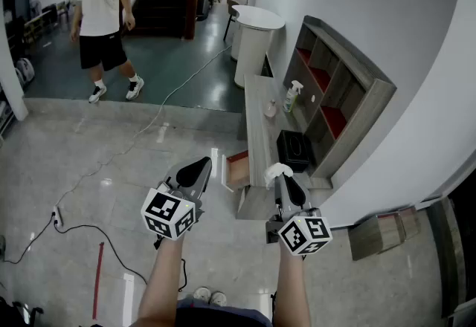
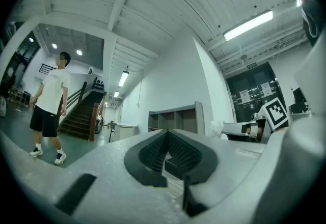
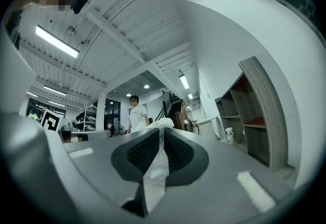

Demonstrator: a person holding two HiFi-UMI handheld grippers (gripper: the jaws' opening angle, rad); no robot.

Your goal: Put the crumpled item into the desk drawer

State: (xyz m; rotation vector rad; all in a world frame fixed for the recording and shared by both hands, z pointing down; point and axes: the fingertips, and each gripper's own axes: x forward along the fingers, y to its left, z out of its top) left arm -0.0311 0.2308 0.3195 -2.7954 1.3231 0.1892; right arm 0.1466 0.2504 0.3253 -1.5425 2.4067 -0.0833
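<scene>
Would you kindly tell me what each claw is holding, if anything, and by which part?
The right claw pinches the crumpled white sheet-like item along its middle, one end bunching past the tips. The left claw holds nothing.

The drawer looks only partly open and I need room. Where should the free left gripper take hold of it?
Probably the top edge of the drawer front, from above on the floor side: it juts out of the desk as a thin upright board and no handle shows. The left gripper is shut and empty, so open it first.
</scene>
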